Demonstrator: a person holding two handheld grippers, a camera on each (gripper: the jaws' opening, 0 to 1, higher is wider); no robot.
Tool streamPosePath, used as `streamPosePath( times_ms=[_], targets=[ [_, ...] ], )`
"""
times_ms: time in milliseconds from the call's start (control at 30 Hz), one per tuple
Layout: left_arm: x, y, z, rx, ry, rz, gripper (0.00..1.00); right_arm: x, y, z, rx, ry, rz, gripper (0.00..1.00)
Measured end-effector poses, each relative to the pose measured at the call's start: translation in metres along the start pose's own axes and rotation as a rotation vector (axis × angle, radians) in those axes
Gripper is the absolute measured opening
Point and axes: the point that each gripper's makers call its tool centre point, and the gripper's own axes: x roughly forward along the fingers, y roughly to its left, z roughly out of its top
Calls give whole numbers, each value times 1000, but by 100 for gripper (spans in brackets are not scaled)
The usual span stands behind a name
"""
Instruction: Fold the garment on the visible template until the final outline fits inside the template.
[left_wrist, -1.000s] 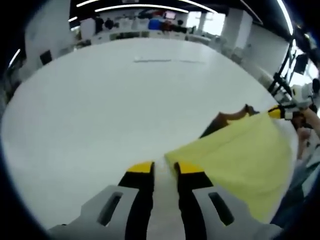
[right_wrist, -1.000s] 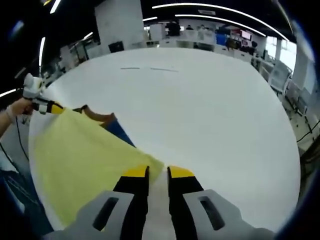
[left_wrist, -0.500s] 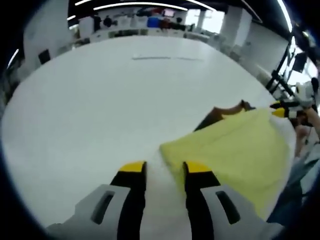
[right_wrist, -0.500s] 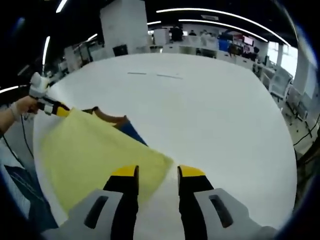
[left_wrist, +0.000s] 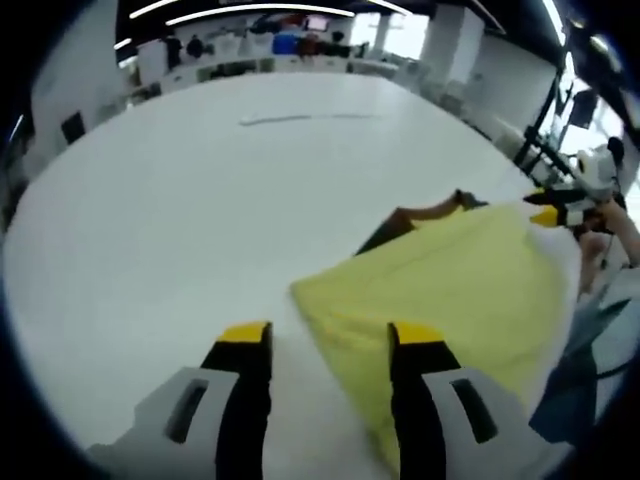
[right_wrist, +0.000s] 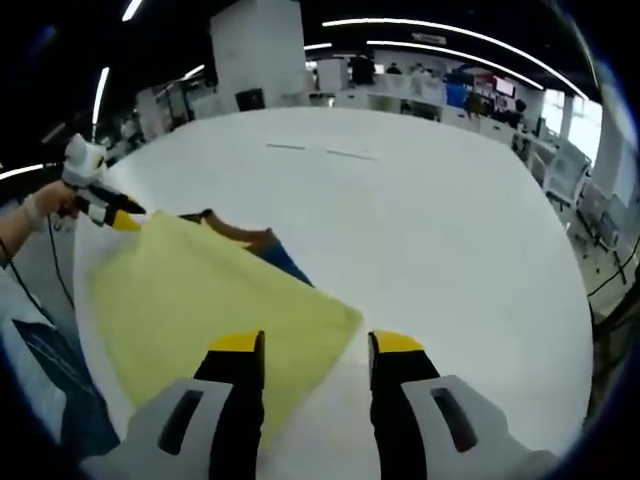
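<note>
Left hand-held gripper (left_wrist: 330, 338): jaws spread apart, gripping nothing, the near corner of the yellow garment (left_wrist: 450, 290) lying between and just ahead of the yellow tips; right hand-held gripper (right_wrist: 316, 345): jaws likewise apart, empty, the opposite corner of the same garment (right_wrist: 200, 300) between them; each gripper also appears at the far edge of the other's view, beside the garment's far corner, a hand behind it. Garment: one, lying flat on the white surface (left_wrist: 180, 200), its folded upper layer yellow; beneath its far edge, a brown-and-blue layer (right_wrist: 262, 246) shows, whether template or garment underside cannot be told. Faint line markings (left_wrist: 290, 118): one short strip, farther off on the surface. Step in hand, as judged: a fold laid down and let go, both corners freed. Next move calls for choosing fresh edges, closing on them, and folding again toward a smaller outline. Count: two grippers, one garment, one surface.
</note>
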Motion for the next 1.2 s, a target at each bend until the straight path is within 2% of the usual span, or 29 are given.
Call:
streamPosePath(
  times_ms=[67, 233, 600, 867, 1200],
  targets=[
    [-2, -4, 2, 8, -4, -16, 50, -2, 0, 1, -3, -4, -2, 44],
    [-9, -9, 5, 30, -17, -21, 51, -7, 4, 3, -14, -7, 4, 47],
    [-22, -29, -1, 88, -7, -74, 65, -19, 18, 8, -73, -15, 29, 60],
    [-37, -35, 0, 111, -30, -70, 70, -29, 25, 9, -120, -8, 28, 69],
    [-51, -45, 0, 142, -39, -62, 78, -36, 39, 12, -151, -6, 62, 78]
  ],
)
